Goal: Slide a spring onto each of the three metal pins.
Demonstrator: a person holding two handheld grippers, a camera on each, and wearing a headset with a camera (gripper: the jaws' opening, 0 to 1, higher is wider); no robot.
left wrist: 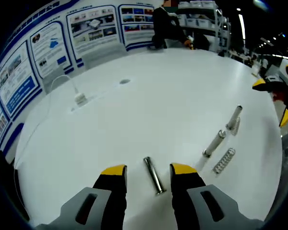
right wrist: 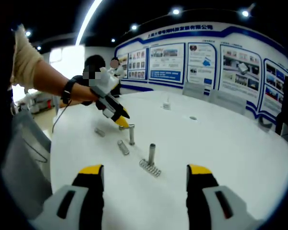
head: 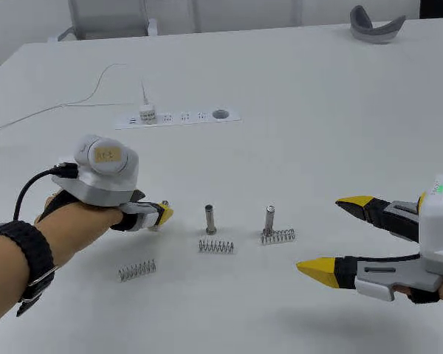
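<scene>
The left gripper (head: pixel 161 214) is low over the white worktop (head: pixel 317 110) at the left end of the row of parts. Its jaws are partly open. In the left gripper view the left pin (left wrist: pixel 153 175) stands between the yellow tips with a sliver of worktop showing on either side, so nothing is clamped. This pin carries no spring.

The middle pin (head: pixel 210 219) stands upright on its base just right of that gripper. The right pin (head: pixel 269 219) stands further right again, and both of these are bare too.

All three springs lie flat on the worktop. The middle spring (head: pixel 216 246) lies just in front of the middle pin, on the near side. The right spring (head: pixel 278 236) lies close against the foot of the right pin, though I cannot tell whether they touch. The left spring (head: pixel 137 270) lies nearer the person, well apart from the left pin.

The right gripper (head: pixel 321 234) hovers off to the right of the row, clear of every part. Its jaws are spread wide and it holds nothing.

Farther back, a white power strip (head: pixel 179 116) lies with a thin cable (head: pixel 96 85) trailing off to the left. A grey curved piece (head: pixel 375 26) sits at the far right edge.
</scene>
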